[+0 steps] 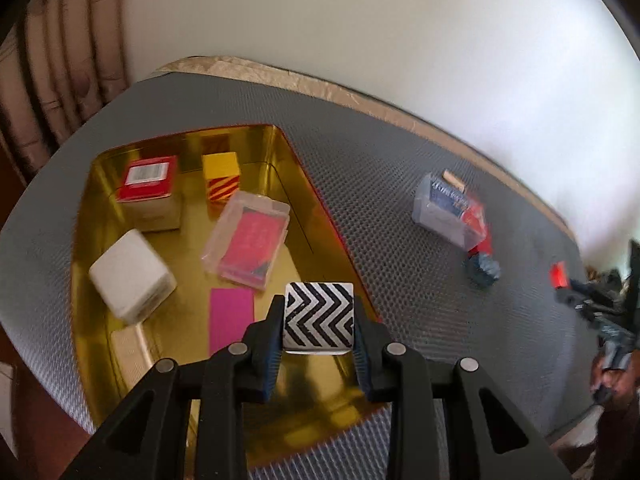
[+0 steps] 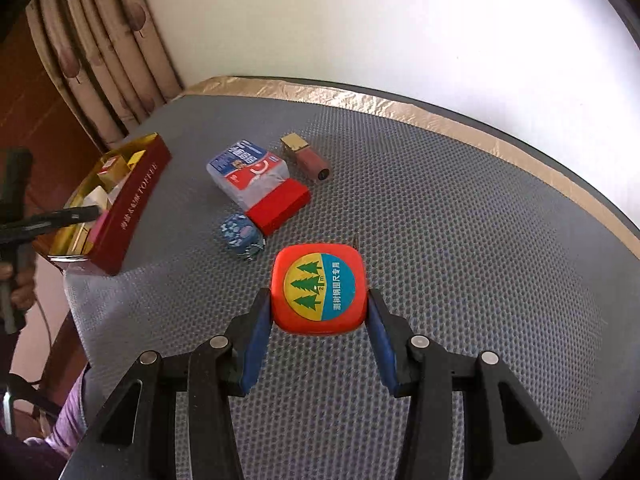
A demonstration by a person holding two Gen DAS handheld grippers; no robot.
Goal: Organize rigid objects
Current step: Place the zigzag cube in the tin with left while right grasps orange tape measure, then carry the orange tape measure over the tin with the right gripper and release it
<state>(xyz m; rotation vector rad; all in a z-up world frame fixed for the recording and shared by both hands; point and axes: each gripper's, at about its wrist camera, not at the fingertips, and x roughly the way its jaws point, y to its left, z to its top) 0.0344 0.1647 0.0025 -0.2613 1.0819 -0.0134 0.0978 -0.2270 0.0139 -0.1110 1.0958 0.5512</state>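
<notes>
Overhead, the left gripper clamps a chevron cube above the gold tin (boxes inside); the right gripper grips a tape measure.

Both pictures were bright with soft daylight. The white wall glowed so strongly at the right side that it looked washed out. In the left wrist view the gold tin shone like a mirror and showed dark reflections on its floor. That view was smeared with blur, most of all the clear plastic box and the far right edge. The right wrist view was sharper; the orange tape measure looked crisp. The grey mat curved like a bowl, and the corners went black. Shadows were faint and soft.
</notes>
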